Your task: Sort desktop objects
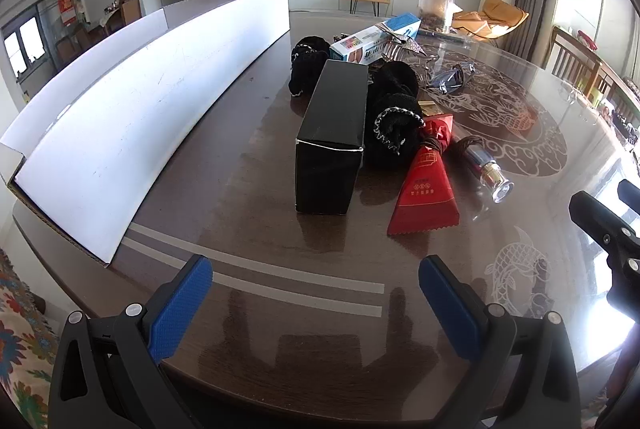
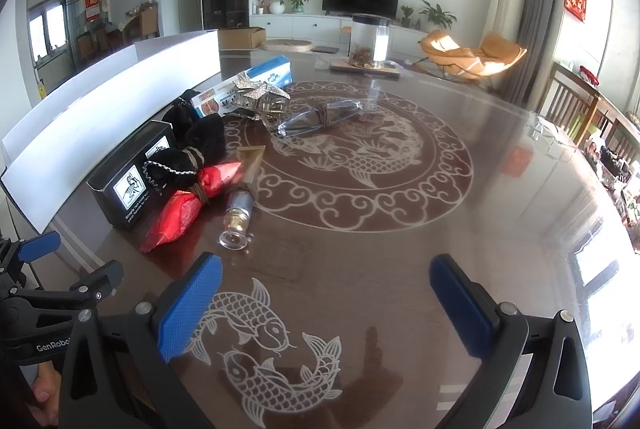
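A pile of objects lies on the dark round table (image 1: 248,237): a black box (image 1: 332,137) (image 2: 128,177), black drawstring pouches (image 1: 394,117) (image 2: 188,153), a red pouch (image 1: 426,181) (image 2: 184,207), a perfume bottle (image 1: 486,169) (image 2: 238,217), sunglasses (image 1: 450,79) (image 2: 320,115), a blue-white carton (image 1: 374,39) (image 2: 256,77) and a glittery star clip (image 2: 260,91). My left gripper (image 1: 316,293) is open and empty, near the table's front edge, short of the black box. My right gripper (image 2: 326,293) is open and empty above the fish engraving (image 2: 272,345).
A long white cardboard box (image 1: 120,109) (image 2: 100,101) stands along the left side of the table. A clear jar (image 2: 370,41) sits on a board at the far edge. Chairs stand at the right (image 2: 576,105). The right gripper's body shows at the left wrist view's right edge (image 1: 608,229).
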Demonstrator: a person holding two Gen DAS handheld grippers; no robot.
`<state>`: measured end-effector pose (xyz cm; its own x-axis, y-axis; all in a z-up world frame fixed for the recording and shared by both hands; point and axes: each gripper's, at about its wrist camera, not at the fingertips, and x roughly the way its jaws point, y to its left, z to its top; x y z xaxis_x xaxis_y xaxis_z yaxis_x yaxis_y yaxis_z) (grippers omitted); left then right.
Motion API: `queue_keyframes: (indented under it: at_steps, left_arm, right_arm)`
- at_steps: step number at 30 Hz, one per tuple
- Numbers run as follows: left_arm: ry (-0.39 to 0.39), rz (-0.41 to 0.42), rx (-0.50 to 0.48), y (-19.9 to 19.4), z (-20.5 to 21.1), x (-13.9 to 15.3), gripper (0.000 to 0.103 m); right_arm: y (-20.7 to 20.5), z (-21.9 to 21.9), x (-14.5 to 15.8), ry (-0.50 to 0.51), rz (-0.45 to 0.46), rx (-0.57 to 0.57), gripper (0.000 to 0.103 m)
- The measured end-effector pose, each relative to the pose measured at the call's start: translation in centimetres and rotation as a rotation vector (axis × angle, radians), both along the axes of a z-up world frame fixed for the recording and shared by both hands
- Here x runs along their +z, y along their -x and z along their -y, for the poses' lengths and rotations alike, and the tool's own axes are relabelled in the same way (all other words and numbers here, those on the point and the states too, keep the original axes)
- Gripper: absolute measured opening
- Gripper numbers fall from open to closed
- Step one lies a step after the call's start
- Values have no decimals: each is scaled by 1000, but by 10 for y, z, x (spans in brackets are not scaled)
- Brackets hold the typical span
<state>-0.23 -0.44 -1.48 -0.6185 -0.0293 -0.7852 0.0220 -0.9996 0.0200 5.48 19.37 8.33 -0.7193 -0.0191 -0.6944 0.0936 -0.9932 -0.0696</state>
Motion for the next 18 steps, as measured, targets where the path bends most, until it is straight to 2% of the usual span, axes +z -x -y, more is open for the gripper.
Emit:
queue_keyframes:
  at_steps: [14,18]
  left_arm:
    - [15,31,4,6,2,-11,103]
    - [26,44,-8,11,-2,-14,103]
  right_arm:
    - [7,7,-12,12,39,31,103]
    - [13,11,-20,28,80,64,103]
